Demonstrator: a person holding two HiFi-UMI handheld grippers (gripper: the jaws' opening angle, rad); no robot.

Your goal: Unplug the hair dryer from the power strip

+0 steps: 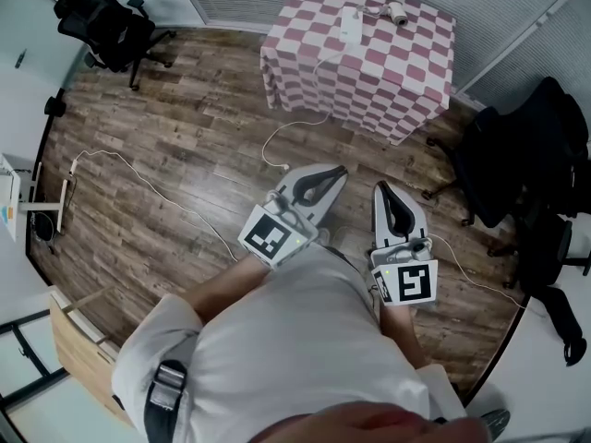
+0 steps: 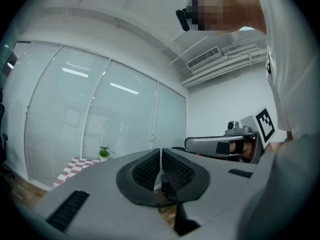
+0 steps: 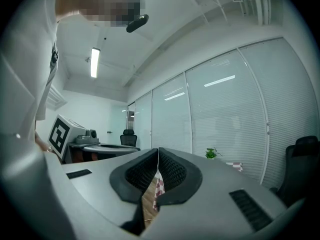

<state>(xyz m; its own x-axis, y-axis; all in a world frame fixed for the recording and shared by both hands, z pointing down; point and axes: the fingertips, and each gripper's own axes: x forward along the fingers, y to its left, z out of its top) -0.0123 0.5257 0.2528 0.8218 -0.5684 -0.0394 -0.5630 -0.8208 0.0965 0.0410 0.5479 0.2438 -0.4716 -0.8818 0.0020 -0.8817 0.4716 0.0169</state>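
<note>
Across the room, on the checked-cloth bench (image 1: pixel 369 72), lay the power strip (image 1: pixel 351 24) with the hair dryer (image 1: pixel 396 14) just beside it, both well apart from the grippers. At the person's waist, the left gripper (image 1: pixel 336 172) and the right gripper (image 1: pixel 381 188) were each clenched on nothing, pads together. The step in hand looked to be the approach. Done well, it would mean opening the jaws before arrival, pinning the strip with one gripper and drawing the plug, too small to make out, straight out with the other.

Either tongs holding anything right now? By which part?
Nothing held. Left tongs and right tongs are both shut on themselves, empty, well short of the pink-and-white checked cloth table.
</note>
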